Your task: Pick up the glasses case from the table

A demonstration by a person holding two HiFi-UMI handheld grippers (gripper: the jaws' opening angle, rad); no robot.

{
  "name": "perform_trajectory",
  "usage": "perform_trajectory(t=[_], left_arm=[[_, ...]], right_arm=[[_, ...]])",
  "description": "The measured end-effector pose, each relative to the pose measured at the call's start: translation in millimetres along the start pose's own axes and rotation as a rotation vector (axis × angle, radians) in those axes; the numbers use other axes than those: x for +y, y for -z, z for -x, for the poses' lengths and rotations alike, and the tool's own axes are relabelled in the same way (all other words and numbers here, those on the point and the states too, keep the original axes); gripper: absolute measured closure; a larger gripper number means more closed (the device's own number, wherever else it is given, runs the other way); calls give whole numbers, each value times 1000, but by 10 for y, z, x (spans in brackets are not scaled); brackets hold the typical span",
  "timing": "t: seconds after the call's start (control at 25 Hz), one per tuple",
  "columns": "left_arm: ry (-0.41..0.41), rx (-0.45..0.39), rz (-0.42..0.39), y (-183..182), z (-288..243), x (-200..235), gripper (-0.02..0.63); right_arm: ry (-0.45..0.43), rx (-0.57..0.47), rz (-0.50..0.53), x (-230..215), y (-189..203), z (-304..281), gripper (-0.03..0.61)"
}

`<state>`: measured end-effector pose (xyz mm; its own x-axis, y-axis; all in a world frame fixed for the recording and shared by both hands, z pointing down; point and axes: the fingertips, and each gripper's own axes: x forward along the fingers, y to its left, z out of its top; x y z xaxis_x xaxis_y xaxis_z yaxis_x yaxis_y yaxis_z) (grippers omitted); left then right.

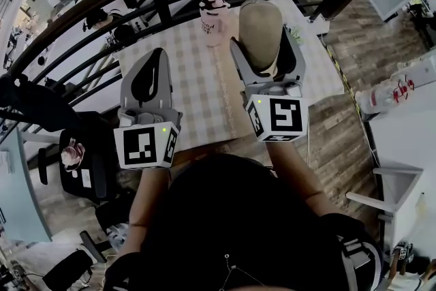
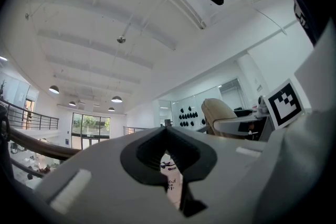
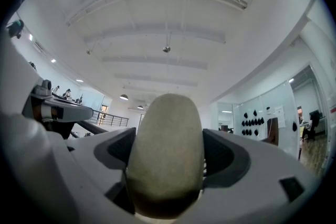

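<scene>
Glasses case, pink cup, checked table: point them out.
glasses case [image 1: 261,27]: head view, middle of its shell.
pink cup [image 1: 212,26]: head view, side wall.
checked table [image 1: 197,99]: head view, bare cloth.
</scene>
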<state>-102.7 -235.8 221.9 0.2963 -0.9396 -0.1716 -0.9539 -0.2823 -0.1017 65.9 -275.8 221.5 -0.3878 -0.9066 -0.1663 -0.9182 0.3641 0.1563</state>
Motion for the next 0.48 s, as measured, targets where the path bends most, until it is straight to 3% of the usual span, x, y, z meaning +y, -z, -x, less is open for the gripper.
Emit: perform_trajectory(t=[0.48], left_arm=[[-5, 6, 0, 40, 5, 8, 601]], right_arm=[[-6, 5, -8, 8, 33, -4, 201]])
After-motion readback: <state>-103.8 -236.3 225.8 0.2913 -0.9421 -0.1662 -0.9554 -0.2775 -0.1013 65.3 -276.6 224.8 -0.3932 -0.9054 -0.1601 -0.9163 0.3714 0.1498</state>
